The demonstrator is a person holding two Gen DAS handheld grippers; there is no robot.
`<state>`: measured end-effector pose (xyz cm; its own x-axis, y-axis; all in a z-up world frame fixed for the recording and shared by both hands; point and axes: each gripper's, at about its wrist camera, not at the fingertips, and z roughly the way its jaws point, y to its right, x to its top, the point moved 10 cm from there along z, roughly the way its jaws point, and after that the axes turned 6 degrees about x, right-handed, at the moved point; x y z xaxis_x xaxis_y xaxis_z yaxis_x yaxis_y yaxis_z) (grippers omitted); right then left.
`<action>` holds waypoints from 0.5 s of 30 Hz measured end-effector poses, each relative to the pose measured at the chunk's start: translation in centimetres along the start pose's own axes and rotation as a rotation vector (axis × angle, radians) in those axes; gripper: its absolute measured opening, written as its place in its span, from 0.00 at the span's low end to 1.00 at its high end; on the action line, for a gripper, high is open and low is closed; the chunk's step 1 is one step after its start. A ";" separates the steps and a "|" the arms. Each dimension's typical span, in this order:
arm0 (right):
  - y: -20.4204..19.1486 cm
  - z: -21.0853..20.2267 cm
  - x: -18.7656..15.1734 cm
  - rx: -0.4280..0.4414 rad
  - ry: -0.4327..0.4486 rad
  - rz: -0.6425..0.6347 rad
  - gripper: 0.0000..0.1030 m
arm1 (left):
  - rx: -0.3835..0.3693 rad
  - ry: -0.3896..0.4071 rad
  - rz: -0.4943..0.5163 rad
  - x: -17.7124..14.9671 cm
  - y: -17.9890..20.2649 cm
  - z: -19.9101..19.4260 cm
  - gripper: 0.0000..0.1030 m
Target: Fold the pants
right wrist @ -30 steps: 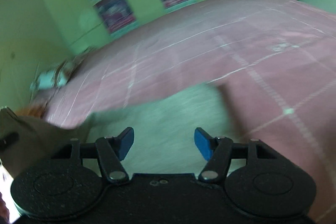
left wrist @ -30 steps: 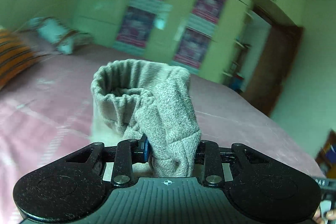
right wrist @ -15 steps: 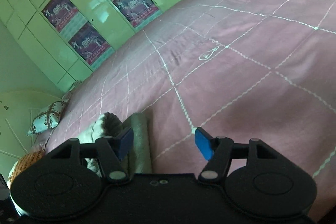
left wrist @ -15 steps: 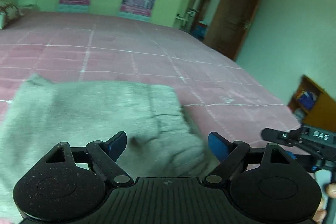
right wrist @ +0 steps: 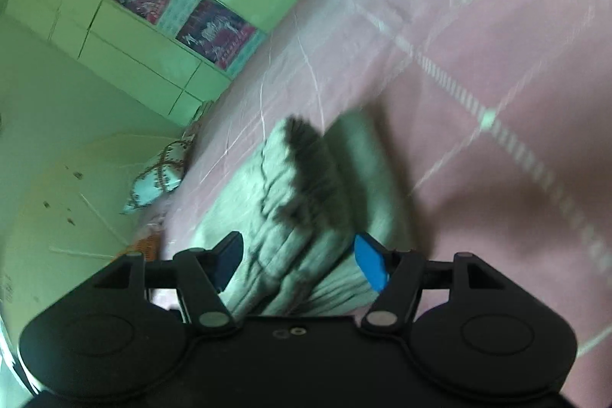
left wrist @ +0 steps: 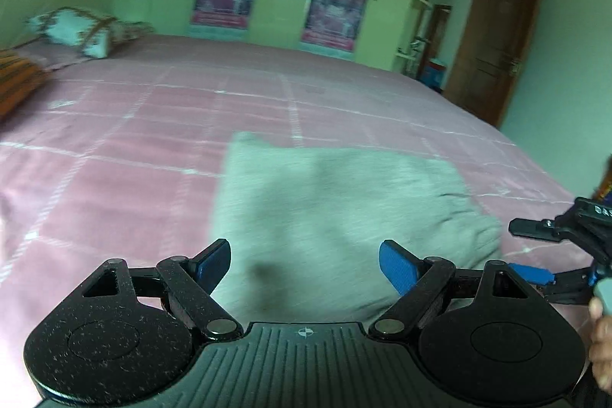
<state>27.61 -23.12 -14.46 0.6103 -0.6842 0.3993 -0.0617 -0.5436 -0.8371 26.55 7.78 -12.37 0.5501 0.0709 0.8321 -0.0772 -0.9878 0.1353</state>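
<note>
The grey pants lie folded at frame centre on the pink bed. Both the left gripper and right gripper have jaws wide apart, holding nothing. Best to pinch the gathered waistband edge squarely through both layers.

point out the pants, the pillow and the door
pants point(left wrist: 336, 213): left wrist view, middle of the flat folded cloth.
pillow point(left wrist: 70, 31): left wrist view, its patterned front face.
door point(left wrist: 493, 52): left wrist view, upper wooden panel.
</note>
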 end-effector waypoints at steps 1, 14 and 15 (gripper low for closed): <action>0.2 0.6 -0.1 -0.005 -0.001 0.018 0.56 | 0.012 -0.008 0.007 -0.5 -1.1 -0.3 0.82; -0.6 5.6 -1.7 -0.078 -0.021 0.025 0.47 | -0.027 -0.140 0.137 -3.3 -2.0 3.2 0.82; -0.8 5.6 -1.7 -0.086 -0.017 0.015 0.43 | -0.020 -0.147 0.153 -3.5 -1.7 3.4 0.82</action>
<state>31.06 -18.84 -16.56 0.6223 -0.6844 0.3799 -0.1380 -0.5737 -0.8074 27.52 8.76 -17.35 0.6457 -0.1017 0.7568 -0.1845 -0.9825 0.0254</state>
